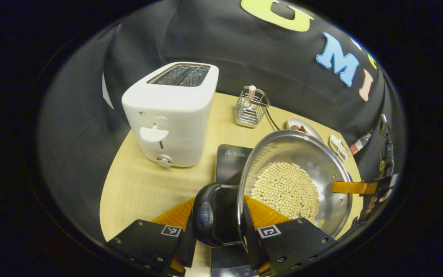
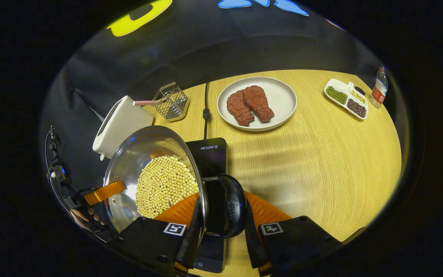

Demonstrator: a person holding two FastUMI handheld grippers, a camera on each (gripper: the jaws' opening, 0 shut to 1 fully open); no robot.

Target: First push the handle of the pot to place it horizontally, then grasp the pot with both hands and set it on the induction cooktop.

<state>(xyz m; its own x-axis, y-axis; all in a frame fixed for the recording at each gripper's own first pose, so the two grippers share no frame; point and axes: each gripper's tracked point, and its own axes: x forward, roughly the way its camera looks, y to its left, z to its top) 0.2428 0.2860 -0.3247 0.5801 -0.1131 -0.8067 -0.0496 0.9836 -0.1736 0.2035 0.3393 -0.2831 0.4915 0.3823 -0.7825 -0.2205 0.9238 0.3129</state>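
Above the induction cooktop (image 2: 210, 161), the pot (image 1: 294, 181) of beans is hanging between both grippers: left gripper (image 1: 215, 231) and right gripper (image 2: 219, 227) are each clamping jaws on a side handle. Carrying step underway, seemingly; next, lowering it level onto the cooktop.

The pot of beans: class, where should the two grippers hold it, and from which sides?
Grip the pot by its two black side handles, one gripper from each opposite side. The handles stick out past the rim as loops the fingers can close across, as the left gripper and right gripper do; the bowl's smooth wall offers no purchase.
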